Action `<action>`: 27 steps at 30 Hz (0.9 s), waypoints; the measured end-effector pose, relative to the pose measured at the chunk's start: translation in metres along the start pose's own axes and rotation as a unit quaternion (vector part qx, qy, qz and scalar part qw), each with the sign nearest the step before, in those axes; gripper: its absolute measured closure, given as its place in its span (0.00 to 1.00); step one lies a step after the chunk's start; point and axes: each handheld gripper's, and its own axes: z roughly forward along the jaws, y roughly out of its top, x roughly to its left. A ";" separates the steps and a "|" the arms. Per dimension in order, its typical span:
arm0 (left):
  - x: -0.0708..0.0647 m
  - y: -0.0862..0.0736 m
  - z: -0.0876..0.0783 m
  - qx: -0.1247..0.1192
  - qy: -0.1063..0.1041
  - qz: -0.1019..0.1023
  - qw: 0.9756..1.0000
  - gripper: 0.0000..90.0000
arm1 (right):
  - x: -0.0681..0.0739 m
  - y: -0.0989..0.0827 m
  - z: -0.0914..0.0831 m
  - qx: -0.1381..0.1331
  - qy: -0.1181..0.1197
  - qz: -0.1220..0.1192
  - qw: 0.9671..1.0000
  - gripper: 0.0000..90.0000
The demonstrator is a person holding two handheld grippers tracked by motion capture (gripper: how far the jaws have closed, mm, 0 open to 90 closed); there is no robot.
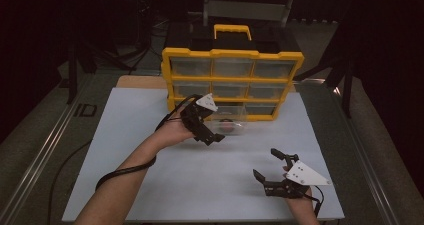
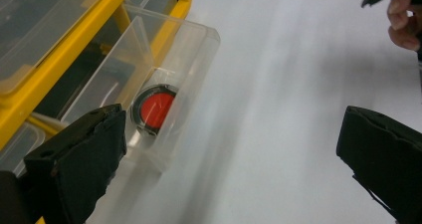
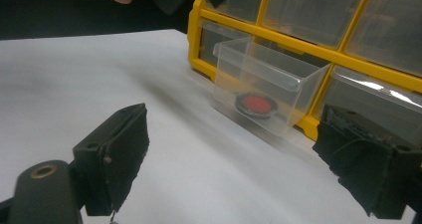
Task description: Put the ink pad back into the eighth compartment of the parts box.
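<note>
A yellow organizer [image 1: 232,78] with clear drawers stands upright at the back of the white mat. One clear drawer [image 1: 229,126] [image 2: 169,84] [image 3: 263,84] from its bottom row is pulled out onto the mat. Inside it lies a red disc with a black rim [image 1: 227,125] [image 2: 153,109] [image 3: 256,104]. My left gripper [image 1: 210,130] [image 2: 233,119] is open just at the drawer's front, one jaw beside its wall, holding nothing. My right gripper [image 1: 265,162] [image 3: 234,114] is open low over the mat at the front right, well apart from the drawer and pointing toward it.
The white mat [image 1: 150,165] covers the table, with bare room at its left and middle. The left gripper's black cable [image 1: 120,172] trails along the forearm. Dark stands and equipment lie behind the organizer. The mat's front edge is close to the right hand [image 2: 404,20].
</note>
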 end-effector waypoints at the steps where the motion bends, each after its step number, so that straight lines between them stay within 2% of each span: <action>1: -0.002 -0.004 -0.005 -0.004 -0.001 -0.002 1.000 0.00 | 0.000 0.000 0.000 -0.001 0.000 0.000 1.000 0.14; 2: -0.003 -0.007 -0.008 -0.008 0.006 0.000 1.000 0.00 | 0.001 0.000 0.000 -0.001 0.000 0.000 1.000 0.14; 8: -0.008 -0.020 -0.020 -0.019 0.012 -0.005 1.000 0.00 | 0.001 0.000 0.000 0.000 -0.001 -0.003 1.000 0.14; 23: -0.024 -0.045 -0.045 -0.024 0.014 -0.009 1.000 0.00 | 0.002 0.001 0.002 0.002 0.001 -0.006 1.000 0.14; 27: -0.029 -0.053 -0.053 -0.034 0.015 -0.014 0.999 0.00 | 0.002 0.000 0.001 0.001 0.000 -0.003 1.000 0.14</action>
